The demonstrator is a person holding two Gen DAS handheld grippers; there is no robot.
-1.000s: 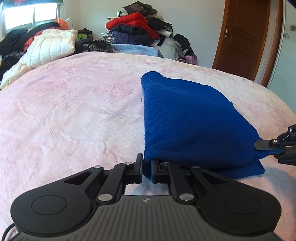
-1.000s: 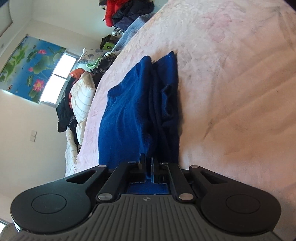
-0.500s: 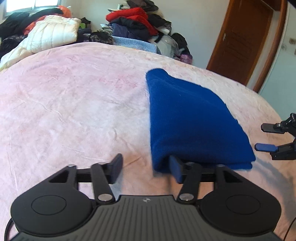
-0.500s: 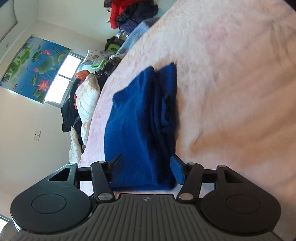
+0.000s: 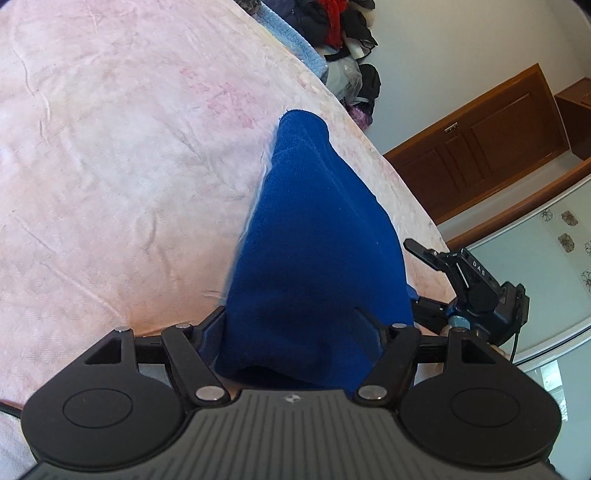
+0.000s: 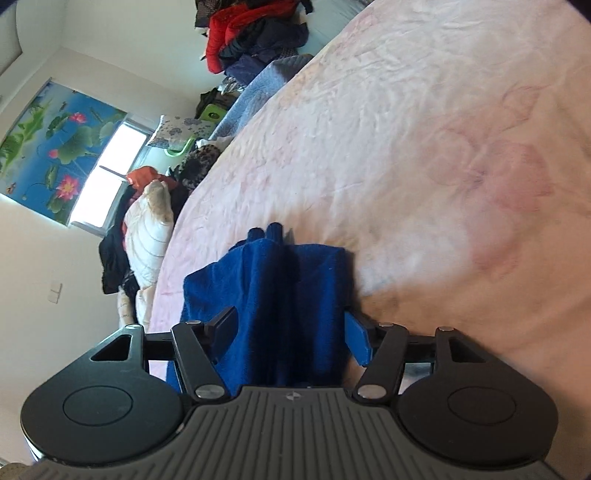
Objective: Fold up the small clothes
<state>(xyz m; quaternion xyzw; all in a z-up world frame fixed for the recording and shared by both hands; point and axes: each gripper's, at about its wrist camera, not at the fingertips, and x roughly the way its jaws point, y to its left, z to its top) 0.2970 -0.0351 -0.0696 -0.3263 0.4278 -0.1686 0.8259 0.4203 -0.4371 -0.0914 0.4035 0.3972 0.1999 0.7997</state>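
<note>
A folded dark blue garment (image 5: 314,236) lies on the pink bedspread (image 5: 110,166). My left gripper (image 5: 295,332) is open, its jaws wide apart around the near end of the garment. My right gripper (image 6: 291,332) is open too, its jaws straddling the garment's layered edge (image 6: 291,295). The right gripper also shows in the left wrist view (image 5: 461,295), at the garment's right side. Neither gripper pinches the cloth.
A pile of unfolded clothes (image 5: 332,29) and a light blue blanket sit beyond the far edge of the bed. A white quilted jacket (image 6: 147,229) lies near the window. A wooden door (image 5: 480,140) stands to the right.
Both grippers went from shut on the blue garment to open, then pushed forward so the garment sits between their jaws. Both views have tilted.
</note>
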